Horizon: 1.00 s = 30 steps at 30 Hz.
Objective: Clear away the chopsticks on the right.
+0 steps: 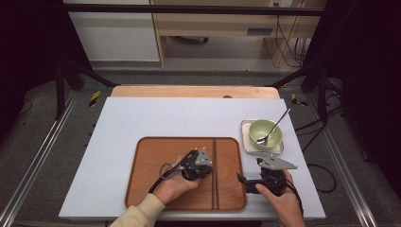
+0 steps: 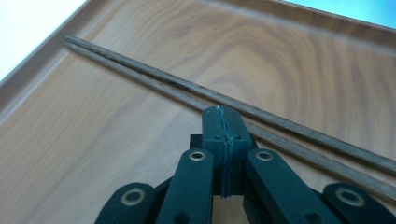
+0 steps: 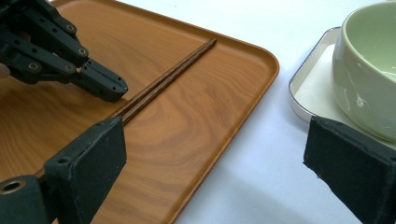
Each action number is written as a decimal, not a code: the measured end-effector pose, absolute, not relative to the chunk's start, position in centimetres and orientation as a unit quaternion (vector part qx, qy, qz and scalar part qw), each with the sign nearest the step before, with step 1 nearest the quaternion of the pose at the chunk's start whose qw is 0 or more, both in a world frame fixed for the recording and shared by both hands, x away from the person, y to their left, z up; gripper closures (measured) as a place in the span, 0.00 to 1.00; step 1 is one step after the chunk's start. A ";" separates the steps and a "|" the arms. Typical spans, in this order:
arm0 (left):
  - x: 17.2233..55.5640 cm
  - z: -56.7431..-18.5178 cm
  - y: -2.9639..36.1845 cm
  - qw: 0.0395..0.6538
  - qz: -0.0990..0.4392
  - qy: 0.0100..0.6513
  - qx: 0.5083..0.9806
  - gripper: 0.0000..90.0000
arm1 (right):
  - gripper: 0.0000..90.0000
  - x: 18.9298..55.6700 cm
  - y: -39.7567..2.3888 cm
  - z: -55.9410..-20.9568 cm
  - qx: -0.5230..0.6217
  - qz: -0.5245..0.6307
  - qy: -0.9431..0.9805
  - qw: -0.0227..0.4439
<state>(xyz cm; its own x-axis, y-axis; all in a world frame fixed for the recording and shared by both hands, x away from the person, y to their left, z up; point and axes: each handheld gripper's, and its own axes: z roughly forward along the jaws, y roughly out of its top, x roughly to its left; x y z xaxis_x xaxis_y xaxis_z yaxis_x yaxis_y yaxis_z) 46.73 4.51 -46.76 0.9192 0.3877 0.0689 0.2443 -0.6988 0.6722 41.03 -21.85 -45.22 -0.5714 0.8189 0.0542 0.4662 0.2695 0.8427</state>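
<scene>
A pair of dark wooden chopsticks (image 1: 215,175) lies side by side along the right part of a brown wooden tray (image 1: 156,189). My left gripper (image 1: 208,171) is shut with nothing between its jaws. Its tip (image 2: 222,114) sits low over the tray, right beside the chopsticks (image 2: 154,81); I cannot tell whether it touches them. The right gripper (image 1: 255,179) hovers over the tray's near right corner, jaws wide open (image 3: 224,163) and empty. In its view the chopsticks (image 3: 173,74) run away past its left pad (image 3: 93,158), with the left gripper (image 3: 109,88) beside them.
A pale green bowl (image 1: 265,132) with a metal spoon (image 1: 276,124) in it stands on a small white square plate (image 1: 246,144) to the right of the tray. The same bowl (image 3: 369,70) looms near my right pad. A white mat (image 1: 142,118) covers the table.
</scene>
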 end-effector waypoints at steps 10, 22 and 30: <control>46.4 -46.9 4.0 0.347 0.099 0.170 0.917 1.00 | 0.07 41.0 -22.1 -45.2 0.415 0.437 0.771 0.203; 46.4 -47.0 3.1 0.360 0.089 0.172 0.913 1.00 | 0.07 41.0 -22.1 -45.2 0.418 0.436 0.771 0.200; 45.5 -46.9 3.0 0.355 0.089 0.159 0.917 1.00 | 0.07 41.1 -22.2 -45.2 0.416 0.436 0.771 0.203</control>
<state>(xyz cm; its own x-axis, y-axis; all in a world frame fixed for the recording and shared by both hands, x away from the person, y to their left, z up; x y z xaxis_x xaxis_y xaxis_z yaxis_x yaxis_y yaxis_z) 45.53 3.05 -46.92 0.9334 0.3554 0.0499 0.2292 -0.6972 0.6793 41.05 -22.19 -45.19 -0.5709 0.8195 0.0500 0.4652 0.2727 0.8422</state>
